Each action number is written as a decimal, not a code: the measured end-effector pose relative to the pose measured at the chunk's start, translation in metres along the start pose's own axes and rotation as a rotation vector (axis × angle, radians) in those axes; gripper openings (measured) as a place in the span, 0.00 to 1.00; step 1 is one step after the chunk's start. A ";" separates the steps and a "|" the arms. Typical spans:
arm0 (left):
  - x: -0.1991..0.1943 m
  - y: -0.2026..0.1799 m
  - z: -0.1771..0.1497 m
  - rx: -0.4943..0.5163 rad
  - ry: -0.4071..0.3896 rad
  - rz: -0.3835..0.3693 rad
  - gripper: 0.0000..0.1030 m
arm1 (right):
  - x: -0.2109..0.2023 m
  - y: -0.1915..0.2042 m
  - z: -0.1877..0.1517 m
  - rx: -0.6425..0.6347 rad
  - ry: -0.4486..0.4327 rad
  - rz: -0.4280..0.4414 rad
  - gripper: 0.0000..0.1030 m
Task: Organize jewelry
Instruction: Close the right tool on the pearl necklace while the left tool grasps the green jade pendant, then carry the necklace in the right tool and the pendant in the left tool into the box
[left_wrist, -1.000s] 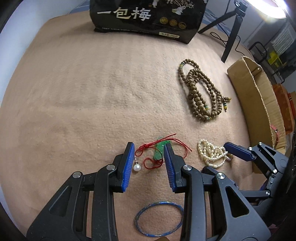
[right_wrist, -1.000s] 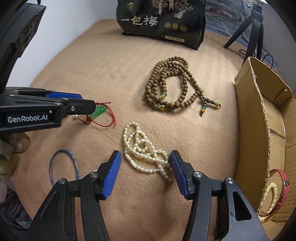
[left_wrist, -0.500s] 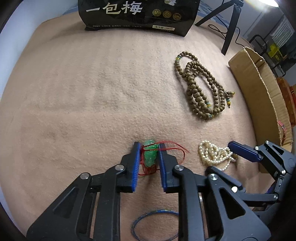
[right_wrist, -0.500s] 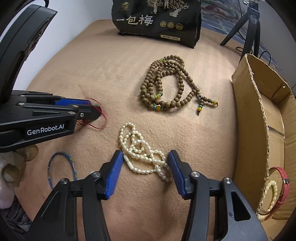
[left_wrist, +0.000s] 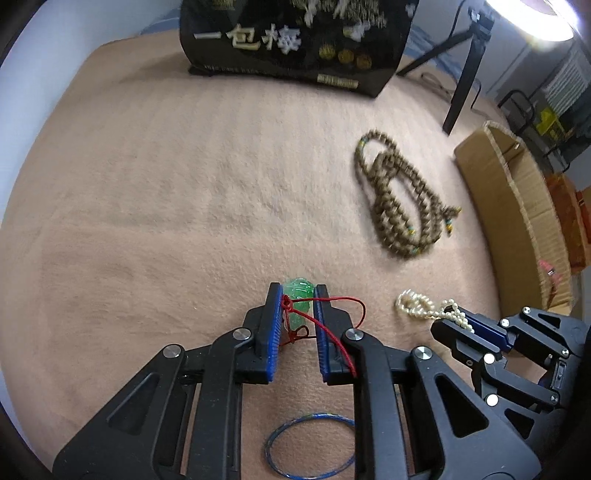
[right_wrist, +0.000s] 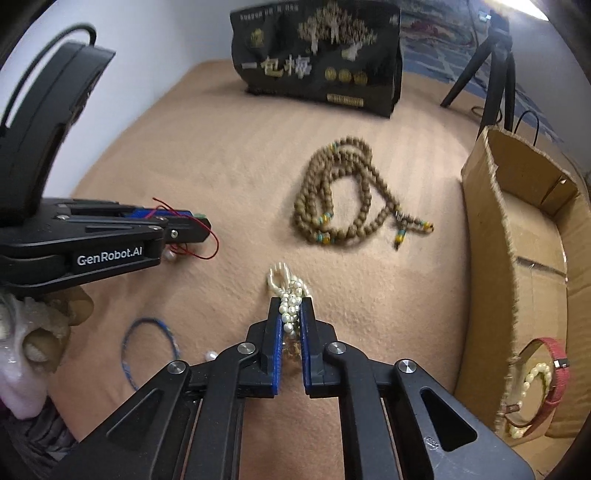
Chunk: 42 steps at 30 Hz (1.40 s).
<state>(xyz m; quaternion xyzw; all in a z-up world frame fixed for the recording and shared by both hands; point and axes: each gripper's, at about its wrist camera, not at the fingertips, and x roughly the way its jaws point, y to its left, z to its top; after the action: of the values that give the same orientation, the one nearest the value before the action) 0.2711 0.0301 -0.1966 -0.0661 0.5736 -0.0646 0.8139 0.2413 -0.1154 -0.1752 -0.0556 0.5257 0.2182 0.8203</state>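
We hold the pearl necklace (right_wrist: 290, 302) mid-blanket in the right gripper (right_wrist: 290, 317), jaws just closed on it; the left gripper (left_wrist: 298, 310) clamps the green pendant (left_wrist: 298, 295). Trailing loops (and the red cord (left_wrist: 343, 325)) may snag or slip short of the cardboard box (right_wrist: 480, 258).

right tongs (right_wrist: 290, 306) clamped on pearl strand (right_wrist: 290, 295); wooden beads (right_wrist: 343, 199) beyond

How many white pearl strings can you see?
2. One pearl string is pinched in the right hand-held gripper on the blanket; the other pearl string lies in the cardboard box. More may be hidden in the box.
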 end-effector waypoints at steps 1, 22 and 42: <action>-0.006 0.001 0.001 -0.008 -0.014 -0.012 0.15 | -0.005 0.000 0.002 0.004 -0.013 0.004 0.07; -0.091 -0.039 0.012 -0.009 -0.204 -0.163 0.15 | -0.105 -0.035 0.016 0.094 -0.272 0.026 0.06; -0.088 -0.145 0.011 0.113 -0.211 -0.274 0.15 | -0.150 -0.141 -0.004 0.289 -0.354 -0.067 0.06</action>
<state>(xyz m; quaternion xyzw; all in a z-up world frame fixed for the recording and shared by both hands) 0.2484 -0.0956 -0.0852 -0.1040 0.4660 -0.1998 0.8557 0.2440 -0.2883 -0.0633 0.0842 0.3972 0.1198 0.9060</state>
